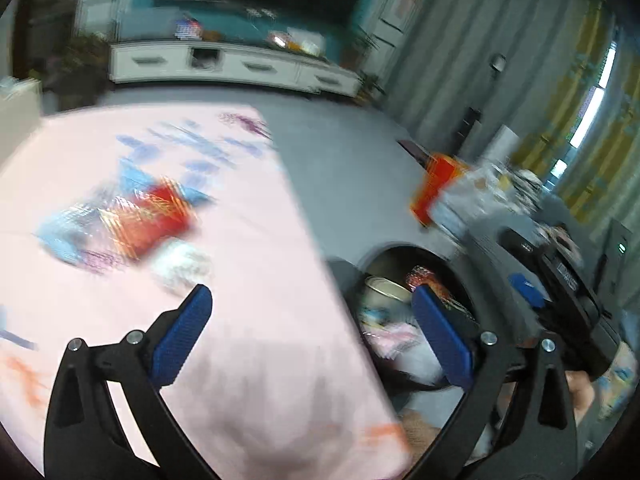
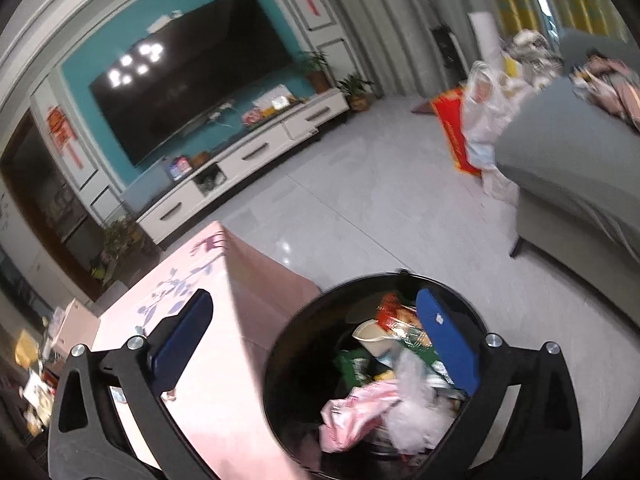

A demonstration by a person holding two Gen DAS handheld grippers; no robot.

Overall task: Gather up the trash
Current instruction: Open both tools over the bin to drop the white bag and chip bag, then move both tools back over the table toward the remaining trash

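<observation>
A red and blue shiny wrapper (image 1: 132, 216) and a white crumpled wad (image 1: 182, 266) lie on the pink tablecloth (image 1: 260, 240), blurred. My left gripper (image 1: 308, 300) is open and empty above the cloth, just short of the wad. A black round bin (image 2: 296, 344) stands on the floor beside the table, holding a paper cup, wrappers and pink and clear plastic (image 2: 384, 400). It also shows in the left wrist view (image 1: 460, 264). My right gripper (image 2: 314, 308) is open and empty above the bin's left rim. The right gripper body (image 1: 568, 300) shows in the left wrist view.
A grey sofa (image 2: 568, 168) stands right of the bin with plastic bags and a red box (image 2: 456, 128) beside it. A white TV cabinet (image 2: 248, 160) and TV (image 2: 192, 72) line the far wall. The floor (image 2: 360, 208) between is grey tile.
</observation>
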